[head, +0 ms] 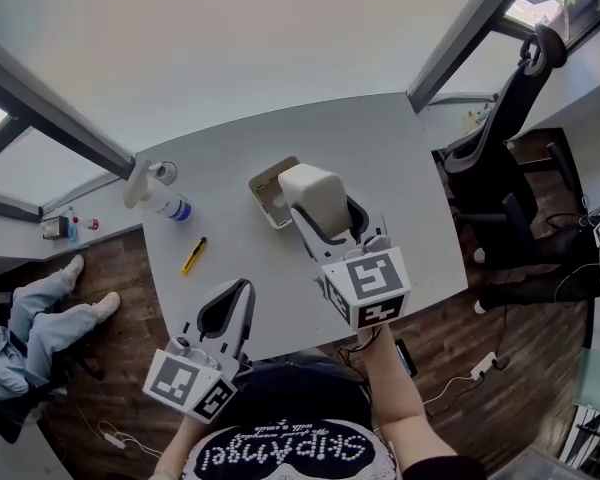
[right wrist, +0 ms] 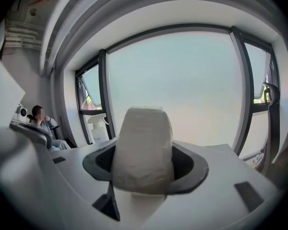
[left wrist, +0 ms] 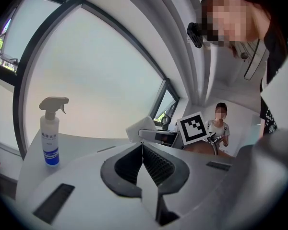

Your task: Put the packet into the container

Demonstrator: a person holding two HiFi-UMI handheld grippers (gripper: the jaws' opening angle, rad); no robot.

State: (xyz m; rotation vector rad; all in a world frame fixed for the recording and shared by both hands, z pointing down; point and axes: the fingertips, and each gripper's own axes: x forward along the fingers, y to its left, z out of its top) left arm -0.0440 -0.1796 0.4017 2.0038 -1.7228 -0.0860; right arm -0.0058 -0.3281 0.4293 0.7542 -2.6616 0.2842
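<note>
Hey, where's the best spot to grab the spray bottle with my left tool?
Grip the spray bottle round its straight body, below the trigger head, coming in level from the side: it stands upright on the table. The left tool is shut, so open it first.

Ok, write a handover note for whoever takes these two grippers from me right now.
Left gripper: shut, empty, held by the near edge of the table.
Right gripper: shut on the white packet.
Container: open, on the table, just left of the packet in the head view.
Done: packet is gripped and held up beside the container.
Left: move it over the opening, lower it in, open the jaws, draw back.
</note>
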